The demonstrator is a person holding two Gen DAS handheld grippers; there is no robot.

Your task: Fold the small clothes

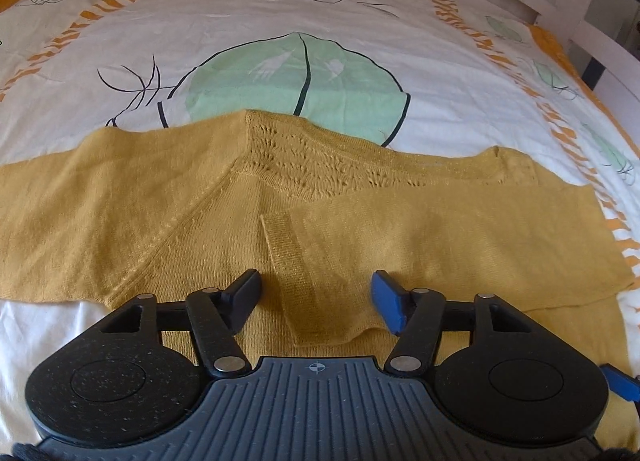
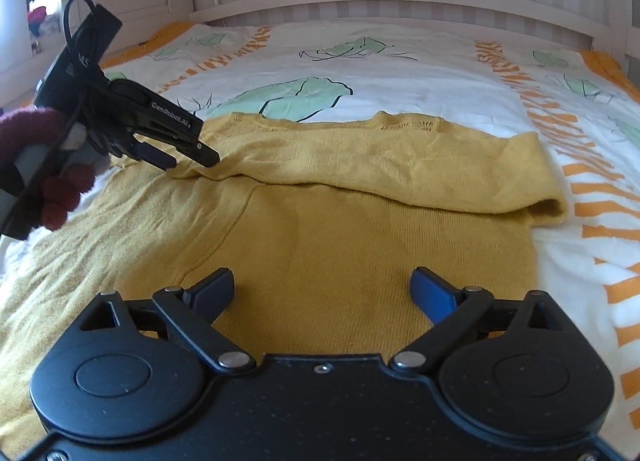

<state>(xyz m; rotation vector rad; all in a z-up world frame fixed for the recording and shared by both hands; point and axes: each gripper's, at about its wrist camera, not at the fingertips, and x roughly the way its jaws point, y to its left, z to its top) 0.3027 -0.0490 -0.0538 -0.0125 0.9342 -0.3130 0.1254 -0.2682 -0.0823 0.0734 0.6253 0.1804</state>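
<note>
Across the middle of both frames, a mustard-yellow knitted sweater (image 2: pixel 360 229) lies flat on a bed (image 2: pixel 420 73) covered with a white sheet printed with green leaves and orange bands. One sleeve (image 2: pixel 400 165) is already folded in over the body: in the right wrist view it runs as a band from the right edge of the garment toward the left of the frame, and in the left wrist view its ribbed cuff (image 1: pixel 292 261) ends near the centre of the chest. The other sleeve (image 1: pixel 48 221) is not yet folded; it spreads out to the left of that frame.

The left tool (image 1: pixel 316 301) hangs low over the cuff with its fingers partly apart on either side of it. The knit lies between them, but the pads do not press on it, so I read it as holding nothing. In the right wrist view the same tool appears at upper left, its tips at the end of the folded sleeve, held by a hand in a dark red glove (image 2: pixel 60 189).

The right tool (image 2: pixel 322 293) stands wide open above the lower body of the sweater, gripping nothing.

By my judgement the fold is at an early stage: one sleeve is in, while the second sleeve and the fold of the body itself remain. No other garments show, so how many are left cannot be told.
</note>
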